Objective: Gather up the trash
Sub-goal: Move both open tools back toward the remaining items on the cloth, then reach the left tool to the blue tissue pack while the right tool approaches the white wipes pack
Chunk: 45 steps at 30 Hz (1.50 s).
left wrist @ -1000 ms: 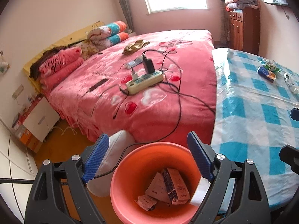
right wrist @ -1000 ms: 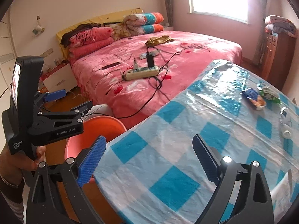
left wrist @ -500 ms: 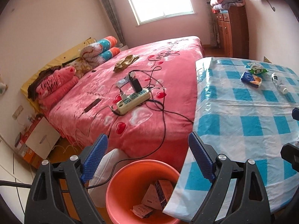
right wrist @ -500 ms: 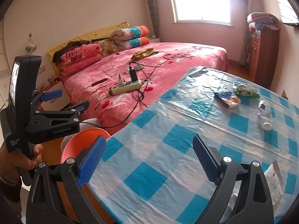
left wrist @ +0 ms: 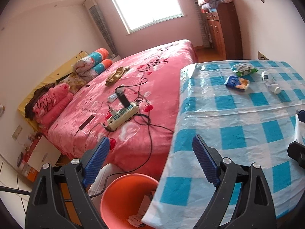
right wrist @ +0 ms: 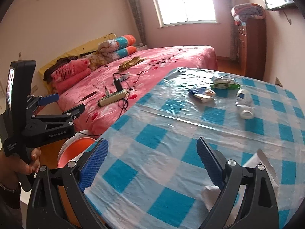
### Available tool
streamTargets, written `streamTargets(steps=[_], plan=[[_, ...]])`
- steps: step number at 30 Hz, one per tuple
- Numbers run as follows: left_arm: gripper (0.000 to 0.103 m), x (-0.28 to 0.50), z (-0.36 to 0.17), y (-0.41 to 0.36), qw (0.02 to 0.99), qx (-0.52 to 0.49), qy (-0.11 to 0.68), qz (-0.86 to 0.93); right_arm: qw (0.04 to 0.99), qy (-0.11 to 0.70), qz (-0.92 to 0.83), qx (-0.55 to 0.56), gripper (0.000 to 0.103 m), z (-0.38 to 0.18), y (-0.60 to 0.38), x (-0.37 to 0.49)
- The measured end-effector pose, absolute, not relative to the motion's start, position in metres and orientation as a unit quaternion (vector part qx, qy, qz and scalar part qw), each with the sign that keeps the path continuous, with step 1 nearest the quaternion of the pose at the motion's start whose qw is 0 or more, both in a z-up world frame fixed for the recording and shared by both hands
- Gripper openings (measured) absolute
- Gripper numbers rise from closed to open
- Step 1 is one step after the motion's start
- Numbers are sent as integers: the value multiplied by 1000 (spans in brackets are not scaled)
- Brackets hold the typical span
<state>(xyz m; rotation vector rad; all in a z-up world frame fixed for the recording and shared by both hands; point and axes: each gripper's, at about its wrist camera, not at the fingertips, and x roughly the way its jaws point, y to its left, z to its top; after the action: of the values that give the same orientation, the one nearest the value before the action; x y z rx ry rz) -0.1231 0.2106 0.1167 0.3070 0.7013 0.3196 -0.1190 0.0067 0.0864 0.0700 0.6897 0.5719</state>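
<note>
Left wrist: gripper [left wrist: 150, 160] (jaws apart), bin [left wrist: 114, 200]

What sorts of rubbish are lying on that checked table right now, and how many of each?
Wrappers or packets: 2, the green packet and the blue wrapper
Plastic bottles: 1, the clear bottle on its side
White paper or carton pieces: 1, the white piece at the near edge by the right gripper
Total: 4
</note>
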Motion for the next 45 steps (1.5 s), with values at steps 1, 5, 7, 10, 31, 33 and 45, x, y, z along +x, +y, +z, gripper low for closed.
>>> streamTargets(steps=[1,5,7,10,31,33,45], plan=[[89,-122,117,207,915,151,340,153,901,334,274,37,93,85,2,-119],[89,-115,118,185,917,162,337,141,905,332,261,47,93,81,-16,-120],[89,-112,118,175,917,168,336,136,907,331,254,52,93,80,-26,-119],[89,-107,118,160,916,176,336,127,909,331,246,64,93,78,-39,-118],[89,-80,106,85,906,223,348,89,901,356,193,153,93,47,-126,-104],[89,-75,103,77,904,228,351,86,897,364,190,164,93,43,-134,-103],[89,-50,90,47,902,229,362,59,874,413,172,191,93,20,-149,-114]])
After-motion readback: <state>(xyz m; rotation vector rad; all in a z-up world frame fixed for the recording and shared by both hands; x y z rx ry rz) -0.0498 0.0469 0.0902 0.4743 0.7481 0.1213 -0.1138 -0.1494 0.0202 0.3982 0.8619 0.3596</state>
